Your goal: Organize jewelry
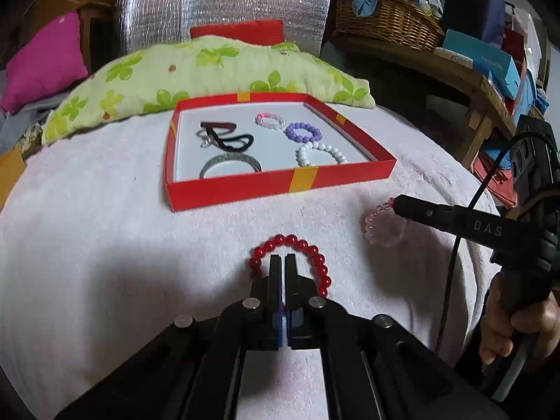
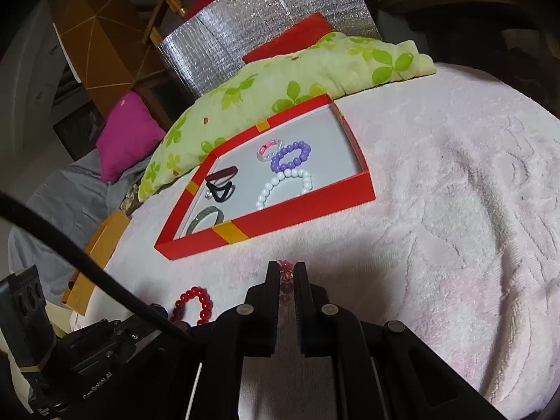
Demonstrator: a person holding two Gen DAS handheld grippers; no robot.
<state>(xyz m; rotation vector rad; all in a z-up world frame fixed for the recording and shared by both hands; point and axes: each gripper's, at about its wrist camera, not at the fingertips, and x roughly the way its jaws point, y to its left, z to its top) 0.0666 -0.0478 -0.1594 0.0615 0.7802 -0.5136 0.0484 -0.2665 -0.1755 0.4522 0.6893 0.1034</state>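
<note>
From the left wrist camera, the left gripper (image 1: 283,258) sits with its jaws pressed together, tips inside the loop of the red bead bracelet (image 1: 292,262) lying on the pink towel (image 1: 105,245). I cannot tell whether any bead is actually pinched; the fingers hide the near part of the loop. Off to the right, the right gripper (image 1: 397,206) holds a pale pink bracelet (image 1: 383,227) by one edge, the loop dangling just above the towel. Ahead lies the red box (image 1: 280,183), already holding a white bead bracelet (image 1: 320,154), a purple one (image 1: 303,132), a small pink one (image 1: 270,120), a silver bangle (image 1: 231,166) and dark hair ties (image 1: 224,136).

From the right wrist camera, the right gripper (image 2: 287,273) is clamped on the pale pink bracelet (image 2: 286,280), only a few beads showing between the fingers. The grip looks thin, so the bracelet could slip free on the way to the red box (image 2: 266,225), or snag its near wall. The red bead bracelet (image 2: 194,304) is partly cut off behind the left tool's body.
</note>
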